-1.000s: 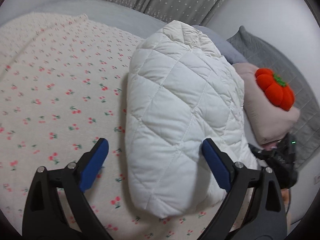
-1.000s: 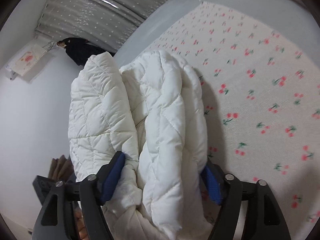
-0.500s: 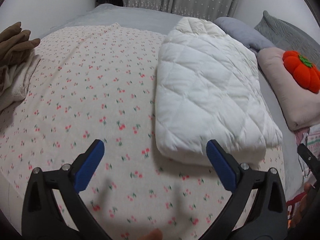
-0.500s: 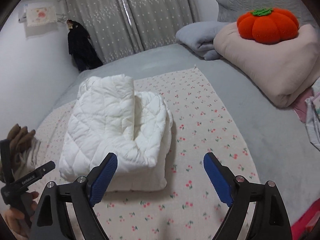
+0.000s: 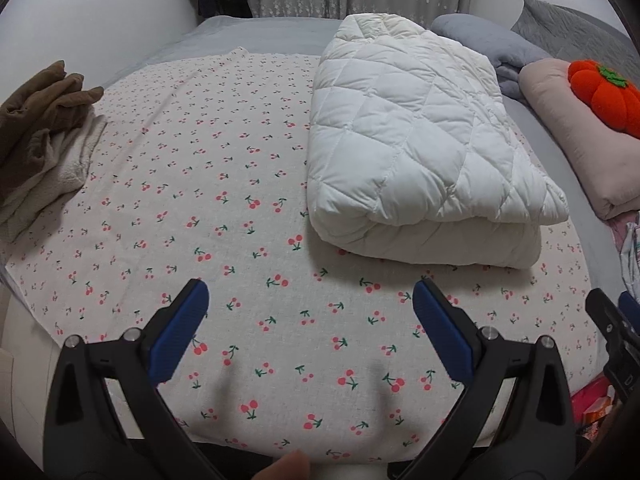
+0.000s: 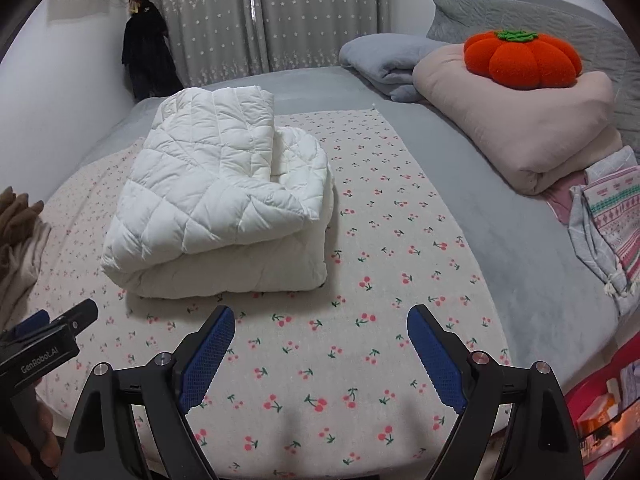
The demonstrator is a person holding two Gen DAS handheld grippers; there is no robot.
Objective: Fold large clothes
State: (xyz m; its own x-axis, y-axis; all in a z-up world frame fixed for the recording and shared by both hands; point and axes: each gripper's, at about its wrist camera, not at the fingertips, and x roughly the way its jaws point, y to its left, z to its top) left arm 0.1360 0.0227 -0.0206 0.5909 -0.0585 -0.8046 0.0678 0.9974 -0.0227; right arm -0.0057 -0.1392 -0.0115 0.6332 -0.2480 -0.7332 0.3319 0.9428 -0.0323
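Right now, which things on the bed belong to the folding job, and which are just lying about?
Job: white quilted jacket, folded; cherry-print sheet under it; left gripper; right gripper.
Lying about: pumpkin cushion; pink bedding; grey blanket; brown clothes.

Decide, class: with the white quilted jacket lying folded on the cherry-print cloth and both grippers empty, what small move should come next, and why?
Probably swing the left gripper toward the brown and cream clothes heaped at the cloth's edge. The white quilted jacket already lies folded in a neat stack, and both the left gripper and right gripper stand open, clear of it.
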